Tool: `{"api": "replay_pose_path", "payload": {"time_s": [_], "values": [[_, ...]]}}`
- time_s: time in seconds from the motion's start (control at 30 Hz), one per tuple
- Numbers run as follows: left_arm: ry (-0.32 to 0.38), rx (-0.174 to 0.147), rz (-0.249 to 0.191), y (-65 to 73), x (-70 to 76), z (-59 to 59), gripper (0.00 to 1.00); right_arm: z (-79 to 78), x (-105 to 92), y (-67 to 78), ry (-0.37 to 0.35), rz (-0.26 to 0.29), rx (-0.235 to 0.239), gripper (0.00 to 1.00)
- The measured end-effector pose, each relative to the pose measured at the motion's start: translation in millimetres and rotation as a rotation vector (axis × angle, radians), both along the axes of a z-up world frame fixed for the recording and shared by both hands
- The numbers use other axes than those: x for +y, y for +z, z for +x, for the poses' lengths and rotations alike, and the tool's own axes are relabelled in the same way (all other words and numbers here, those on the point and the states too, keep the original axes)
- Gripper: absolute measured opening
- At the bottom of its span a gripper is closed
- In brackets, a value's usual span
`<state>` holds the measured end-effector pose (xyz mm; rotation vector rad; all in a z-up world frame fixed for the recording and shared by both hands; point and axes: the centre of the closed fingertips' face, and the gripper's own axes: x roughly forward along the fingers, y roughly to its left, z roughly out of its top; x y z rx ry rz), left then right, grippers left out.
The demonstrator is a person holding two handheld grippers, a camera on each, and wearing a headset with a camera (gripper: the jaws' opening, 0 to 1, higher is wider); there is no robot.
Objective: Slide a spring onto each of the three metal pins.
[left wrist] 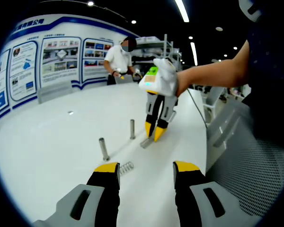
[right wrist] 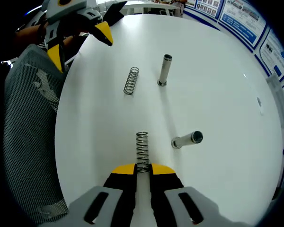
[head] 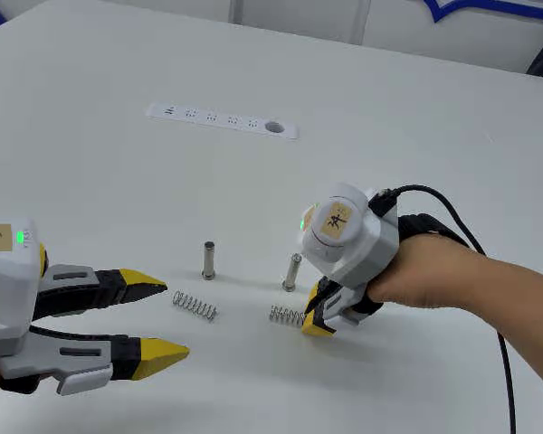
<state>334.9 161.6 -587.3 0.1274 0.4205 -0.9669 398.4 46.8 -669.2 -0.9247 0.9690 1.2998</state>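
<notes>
Fingers [right wrist: 125,170] of the right gripper [right wrist: 143,169] were pinched shut on 1 end of the held spring [right wrist: 142,149], which stretched away from the tips, low at the white table [head: 389,163]. It sat just on the person's side of the first pin [head: 292,271], an upright metal post. Left of the first pin, apart from it, stood the second pin [head: 208,259], also upright. Left of the first pin and nearer the person, the loose spring [head: 195,306] lay flat. Farther left again, the left gripper [head: 176,318] hovered with its jaws spread wide, holding nothing. Well beyond the first pin lay a power strip [head: 222,120].
</notes>
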Motion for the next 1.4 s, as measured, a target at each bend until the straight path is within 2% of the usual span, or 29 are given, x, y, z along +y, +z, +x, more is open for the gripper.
{"api": "replay_pose_path", "payload": {"time_s": [0.27,0.63,0.8,1.2,1.4], "values": [[-0.039,0.007,0.013,-4.1,-9.7,-1.3,0.44,-11.3,0.3,12.3,0.013,0.008,0.0,0.11],[-0.116,-0.001,0.025,-1.2,-30.2,1.3,0.41,-44.7,28.9,50.0,0.108,0.073,0.021,0.11],[-0.136,-0.009,0.026,1.7,-35.4,1.8,0.39,-53.1,41.3,63.5,0.154,0.092,0.003,0.11],[-0.199,-0.03,0.011,8.5,-50.5,-2.9,0.26,-65.4,54.7,76.3,0.228,0.111,-0.021,0.11],[-0.23,-0.035,0.019,7.9,-55.0,-7.1,0.13,-67.8,55.4,78.2,0.251,0.115,-0.029,0.11]]}}
